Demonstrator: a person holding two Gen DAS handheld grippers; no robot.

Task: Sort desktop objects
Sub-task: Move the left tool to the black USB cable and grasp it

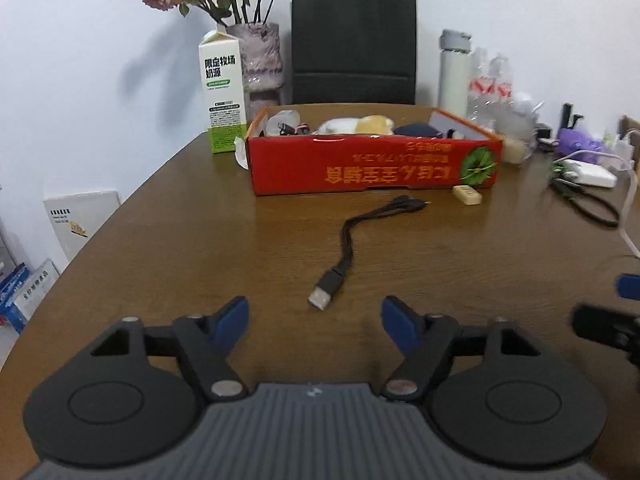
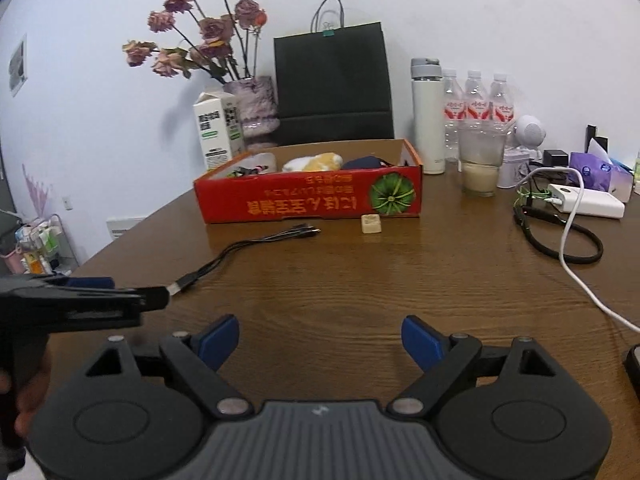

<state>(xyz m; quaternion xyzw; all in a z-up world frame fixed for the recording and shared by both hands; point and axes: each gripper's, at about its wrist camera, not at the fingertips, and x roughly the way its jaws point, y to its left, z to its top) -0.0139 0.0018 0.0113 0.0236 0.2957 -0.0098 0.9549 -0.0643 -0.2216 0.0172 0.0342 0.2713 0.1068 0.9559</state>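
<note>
With both my left gripper (image 1: 315,320) and right gripper (image 2: 320,342) spread wide and empty, the black USB cable (image 1: 348,240) lay loose on the table (image 1: 440,264) just ahead of the left fingers, short of the red box (image 1: 372,168), and I judged its limp tail could drag or snag if pinched only at the plug.

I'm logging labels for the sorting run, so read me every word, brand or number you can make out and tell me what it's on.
"限定牧场 奶源": the milk carton, large dark characters on its front.
Milk carton small print and green band: too small to read.
Red box: large yellow characters, upside down and blurred; not readable.
Water bottles: red labels, too blurred.
White board leaning by the wall: print too small.
</note>
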